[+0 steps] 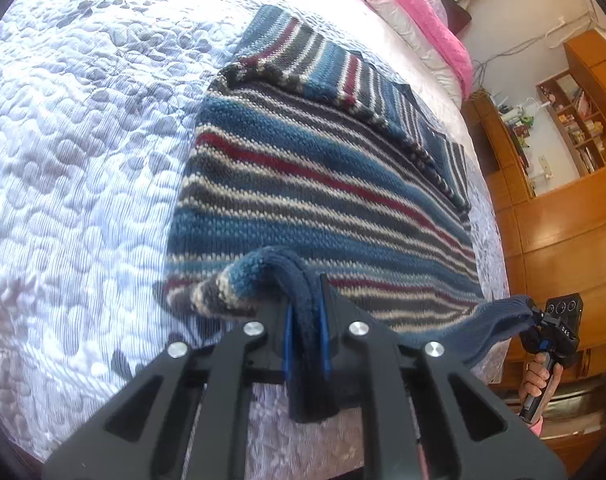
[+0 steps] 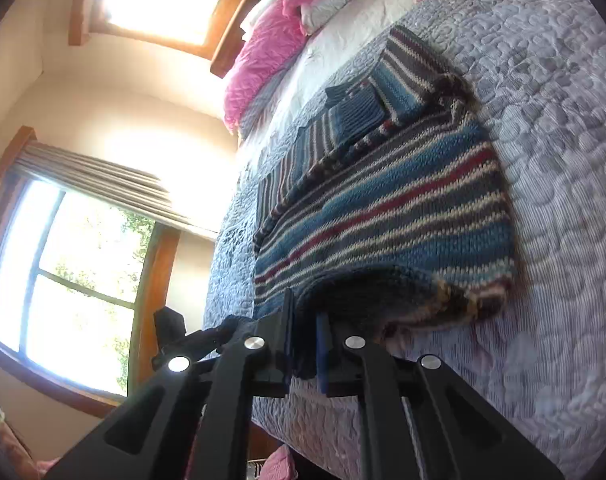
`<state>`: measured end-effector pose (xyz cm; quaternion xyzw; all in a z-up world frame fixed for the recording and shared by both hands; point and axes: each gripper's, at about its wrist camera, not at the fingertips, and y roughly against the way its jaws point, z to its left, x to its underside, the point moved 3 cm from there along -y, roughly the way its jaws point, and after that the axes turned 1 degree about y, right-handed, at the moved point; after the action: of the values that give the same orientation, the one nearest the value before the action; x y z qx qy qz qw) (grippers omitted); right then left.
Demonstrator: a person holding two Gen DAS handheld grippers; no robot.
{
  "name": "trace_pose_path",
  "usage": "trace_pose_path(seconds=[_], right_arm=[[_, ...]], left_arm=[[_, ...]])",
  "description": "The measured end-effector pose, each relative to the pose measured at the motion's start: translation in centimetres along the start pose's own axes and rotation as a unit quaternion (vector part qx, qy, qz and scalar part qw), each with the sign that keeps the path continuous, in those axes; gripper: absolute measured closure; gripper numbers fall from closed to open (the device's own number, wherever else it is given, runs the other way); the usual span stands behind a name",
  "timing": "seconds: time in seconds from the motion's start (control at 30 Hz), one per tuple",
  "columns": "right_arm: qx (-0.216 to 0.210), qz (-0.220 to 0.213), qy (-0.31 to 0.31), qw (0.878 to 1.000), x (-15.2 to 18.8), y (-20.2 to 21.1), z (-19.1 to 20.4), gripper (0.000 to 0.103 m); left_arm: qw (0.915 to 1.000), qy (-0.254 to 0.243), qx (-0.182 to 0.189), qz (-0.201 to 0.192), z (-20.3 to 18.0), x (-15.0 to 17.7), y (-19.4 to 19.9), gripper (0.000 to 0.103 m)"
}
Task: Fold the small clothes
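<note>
Left claw (image 1: 305, 320): closed on the dark blue ribbed hem of a striped knit sweater (image 1: 319, 184), the fabric pinched between its blue pads (image 1: 287, 336) and humping up just ahead of the fingertips. Right claw (image 2: 305, 344): likewise clamping the same hem at the other corner, dark knit bunching between its blue pads (image 2: 323, 348). In the left wrist view the right claw (image 1: 537, 318) is showing at the far right edge, gripping a stretched point of the hem, with a person's hand (image 1: 537, 376) wrapping its handle below. In the right wrist view the left claw (image 2: 195, 344) is appearing only as a dark shape at the hem's far corner.

The lifted hem is sagging in a shallow curve between the two claws, raised off the bed. The rest of the sweater is lying flat on a pale lavender quilted bedspread (image 1: 83, 160), blue, grey, cream and red stripes running across the body. Both sleeves are lying folded over the upper part of the body, near the neckline.

Beyond the sweater: pink pillows (image 1: 423, 12) and a white one resting at the head of the bed. A wooden shelf unit (image 1: 575, 120) holding books and small items is standing against the wall on the right-hand side. A wood-framed window (image 2: 71, 280) with a striped valance is glowing bright on the opposite side.
</note>
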<state>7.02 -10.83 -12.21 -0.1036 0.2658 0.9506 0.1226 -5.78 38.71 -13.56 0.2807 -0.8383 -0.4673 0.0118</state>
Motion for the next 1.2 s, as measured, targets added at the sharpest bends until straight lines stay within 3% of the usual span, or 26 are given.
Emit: trace_pose_path(seconds=[0.17,0.3,0.43,0.53,0.6,0.63,0.7,0.87,0.97,1.07,1.2], right_arm=[[0.044,0.005,-0.053,0.998,-4.7,-4.0,-3.8,0.094],[0.097,0.024,-0.088,0.991,-6.0,-6.9,-7.3,0.094],[0.093,0.035,-0.092,0.991,-6.1,-7.6,-7.9,0.091],[0.078,0.034,-0.064,0.994,-5.9,-5.6,-6.5,0.084],[0.077,0.033,-0.044,0.996,-6.0,-4.6,-5.5,0.079],[0.086,0.029,-0.033,0.995,-6.0,-4.1,-4.9,0.074],[0.110,0.008,-0.008,0.994,-6.5,-2.4,-4.0,0.048],[0.134,-0.008,0.043,0.990,-7.8,-1.1,-2.4,0.047],[0.154,0.009,0.080,0.985,-7.7,-2.4,-1.5,0.047],[0.165,0.024,0.098,0.981,-7.5,-3.7,-1.3,0.047],[0.173,0.035,0.106,0.979,-7.3,-4.3,-1.6,0.047]], left_arm=[[0.9994,0.022,-0.023,0.016,1.2,-3.7,-4.2,0.093],[0.9985,0.033,-0.031,0.030,1.9,-4.8,-6.9,0.089],[0.9988,0.027,-0.019,0.038,1.9,-5.2,-7.0,0.087],[0.9990,0.033,0.013,0.029,2.1,-5.5,-5.0,0.073],[0.9992,0.036,0.014,-0.006,2.5,-5.9,-2.8,0.046],[0.9987,0.037,-0.001,-0.036,2.8,-6.2,-1.4,0.041],[0.9963,0.031,-0.021,-0.077,3.3,-6.5,1.0,0.041],[0.9926,-0.047,-0.072,-0.087,1.9,-7.2,1.5,0.042],[0.9883,-0.115,-0.087,-0.051,-0.3,-7.7,-1.5,0.042],[0.9780,-0.168,-0.122,-0.021,-1.6,-7.6,-4.7,0.045],[0.9733,-0.186,-0.133,0.011,-2.2,-7.8,-7.5,0.053]])
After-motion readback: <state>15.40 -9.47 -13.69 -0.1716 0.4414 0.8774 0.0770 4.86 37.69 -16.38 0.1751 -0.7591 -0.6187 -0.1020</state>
